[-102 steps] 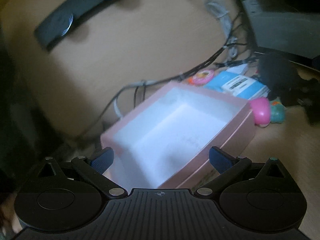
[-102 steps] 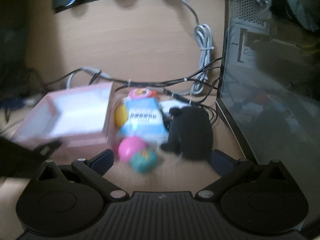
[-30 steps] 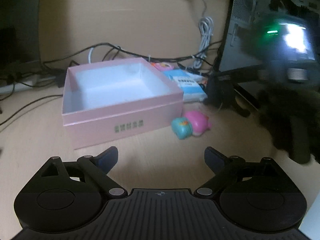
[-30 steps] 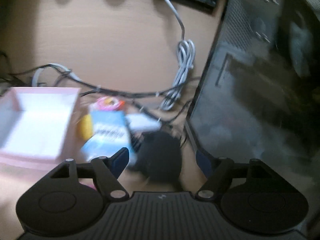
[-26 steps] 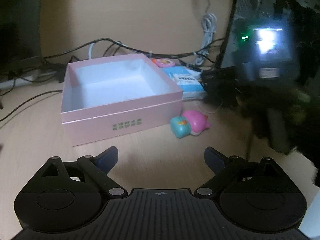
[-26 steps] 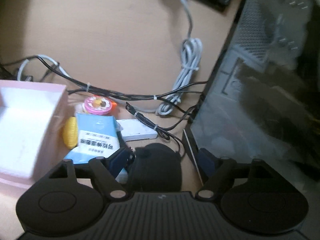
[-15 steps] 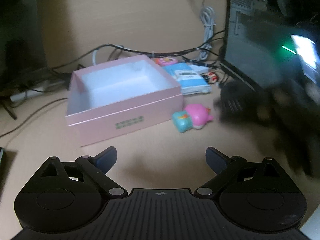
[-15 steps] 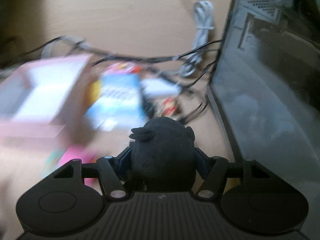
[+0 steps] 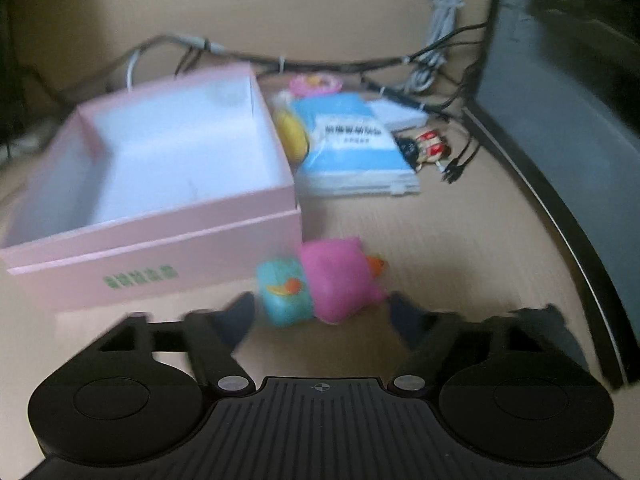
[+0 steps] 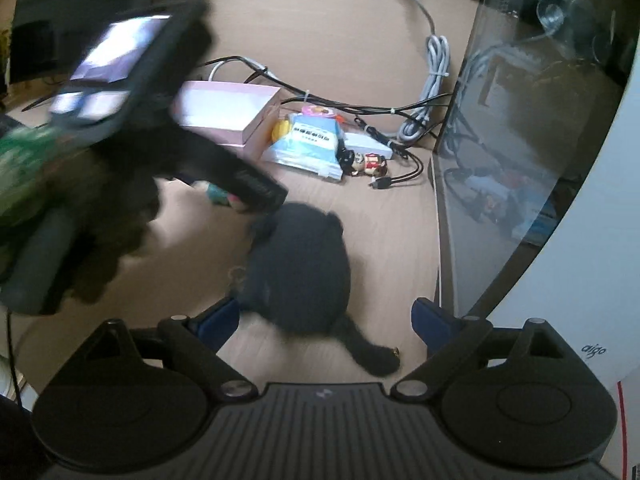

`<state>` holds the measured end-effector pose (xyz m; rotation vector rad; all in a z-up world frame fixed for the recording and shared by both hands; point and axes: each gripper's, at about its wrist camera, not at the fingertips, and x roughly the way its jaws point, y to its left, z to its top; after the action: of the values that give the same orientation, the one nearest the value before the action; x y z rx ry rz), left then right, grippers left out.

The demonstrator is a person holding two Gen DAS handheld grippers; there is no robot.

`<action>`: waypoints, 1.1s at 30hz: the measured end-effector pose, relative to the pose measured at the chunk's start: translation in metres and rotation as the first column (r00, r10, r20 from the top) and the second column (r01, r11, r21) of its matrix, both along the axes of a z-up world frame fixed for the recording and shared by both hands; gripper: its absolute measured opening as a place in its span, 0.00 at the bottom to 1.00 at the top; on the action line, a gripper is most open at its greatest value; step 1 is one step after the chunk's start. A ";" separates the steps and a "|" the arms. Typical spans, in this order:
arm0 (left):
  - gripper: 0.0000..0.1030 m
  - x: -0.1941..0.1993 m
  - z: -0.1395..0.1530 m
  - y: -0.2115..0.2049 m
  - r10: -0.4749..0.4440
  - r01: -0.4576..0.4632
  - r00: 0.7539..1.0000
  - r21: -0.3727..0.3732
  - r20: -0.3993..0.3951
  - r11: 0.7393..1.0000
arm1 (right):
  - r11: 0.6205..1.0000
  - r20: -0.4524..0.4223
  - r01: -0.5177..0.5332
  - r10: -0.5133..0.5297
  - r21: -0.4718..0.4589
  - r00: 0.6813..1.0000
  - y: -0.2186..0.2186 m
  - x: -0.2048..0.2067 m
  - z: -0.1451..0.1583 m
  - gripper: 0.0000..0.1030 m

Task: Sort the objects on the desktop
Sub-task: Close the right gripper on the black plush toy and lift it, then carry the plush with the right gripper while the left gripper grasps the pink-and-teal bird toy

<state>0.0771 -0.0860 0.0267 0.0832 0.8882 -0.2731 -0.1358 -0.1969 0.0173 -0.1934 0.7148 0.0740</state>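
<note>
A pink and teal toy (image 9: 320, 284) lies on the desk just right of the open pink box (image 9: 160, 216). My left gripper (image 9: 320, 312) is closing with the toy between its blurred fingers; the pads stand at its sides without clearly pressing. In the right wrist view a black plush toy (image 10: 300, 264) lies on the desk ahead of my right gripper (image 10: 326, 314), whose jaws are opening and stand wide. A gloved hand (image 10: 100, 240) brings the left gripper down at the left.
Behind the toy lie a blue tissue pack (image 9: 352, 140), a yellow object (image 9: 290, 132), a round pink item (image 9: 316, 82) and a small figurine (image 9: 426, 146). Cables (image 9: 360, 64) run along the back. A dark computer case (image 9: 560, 160) walls off the right.
My right gripper, shut on the black plush half a second ago, has let it go onto the desk. My left gripper moved in on the pink and teal toy and its jaws narrowed.
</note>
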 end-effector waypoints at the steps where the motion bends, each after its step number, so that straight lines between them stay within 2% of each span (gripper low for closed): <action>1: 0.67 -0.002 0.000 0.000 -0.004 0.004 1.000 0.010 0.004 1.000 | 1.000 -0.001 -0.004 0.004 0.007 1.000 -0.001 -0.001 -0.001 0.91; 5: 0.63 -0.023 0.003 0.009 -0.037 0.033 0.998 0.095 0.043 0.995 | 0.999 -0.004 -0.033 0.033 0.036 0.999 0.000 0.004 -0.005 0.91; 10: 0.64 -0.053 0.000 0.060 -0.009 0.010 1.000 0.083 -0.010 0.997 | 0.998 -0.027 -0.030 0.031 0.052 0.999 0.012 0.029 -0.017 0.92; 12: 0.67 -0.061 -0.001 0.083 -0.017 0.019 1.000 0.073 -0.025 0.997 | 0.997 -0.042 -0.024 0.027 0.074 0.999 0.019 0.039 -0.023 0.92; 14: 0.73 -0.064 0.001 0.106 -0.012 0.015 0.999 0.054 -0.046 0.998 | 0.997 -0.051 -0.008 0.012 0.077 0.999 0.032 0.044 -0.026 0.96; 17: 0.85 -0.066 0.010 0.132 -0.007 0.007 1.000 0.030 -0.024 1.000 | 0.984 -0.052 -0.132 0.139 0.117 0.989 0.056 0.040 -0.025 0.97; 19: 0.88 -0.069 0.018 0.144 0.005 -0.005 1.000 0.030 -0.008 1.000 | 0.973 -0.036 -0.181 0.187 0.141 0.982 0.063 0.034 -0.020 0.97; 22: 0.92 -0.077 0.027 0.157 -0.006 0.006 1.000 -0.008 -0.007 1.000 | 0.983 -0.046 -0.084 0.093 0.163 0.995 0.060 0.035 -0.015 0.97; 25: 0.93 -0.085 0.030 0.159 -0.035 0.035 0.999 -0.005 0.004 0.999 | 0.983 -0.044 0.035 -0.028 0.178 0.999 0.054 0.047 -0.015 0.97; 28: 0.93 -0.092 0.028 0.156 -0.084 0.084 0.996 0.003 0.006 0.996 | 0.956 -0.089 0.117 -0.096 0.269 0.991 0.051 0.065 -0.019 0.97; 30: 0.94 -0.094 0.026 0.151 -0.116 0.116 0.993 0.004 0.004 0.993 | 0.944 -0.105 0.147 -0.121 0.297 0.987 0.050 0.078 -0.024 0.97; 31: 0.94 -0.094 0.025 0.149 -0.126 0.126 0.992 0.003 -0.001 0.992 | 0.940 -0.111 0.168 -0.141 0.296 0.984 0.050 0.084 -0.026 0.95; 32: 0.94 -0.093 0.025 0.147 -0.133 0.133 0.991 -0.001 -0.004 0.991 | 0.937 -0.118 0.184 -0.155 0.297 0.981 0.049 0.089 -0.028 0.87; 33: 0.94 -0.092 0.024 0.144 -0.140 0.140 0.990 -0.005 -0.003 0.990 | 0.935 -0.121 0.178 -0.147 0.307 0.982 0.049 0.092 -0.030 0.84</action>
<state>-0.0154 0.0580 0.0505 0.1408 0.8868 -0.4061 -0.0435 -0.1481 -0.0123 0.1788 0.8019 0.0391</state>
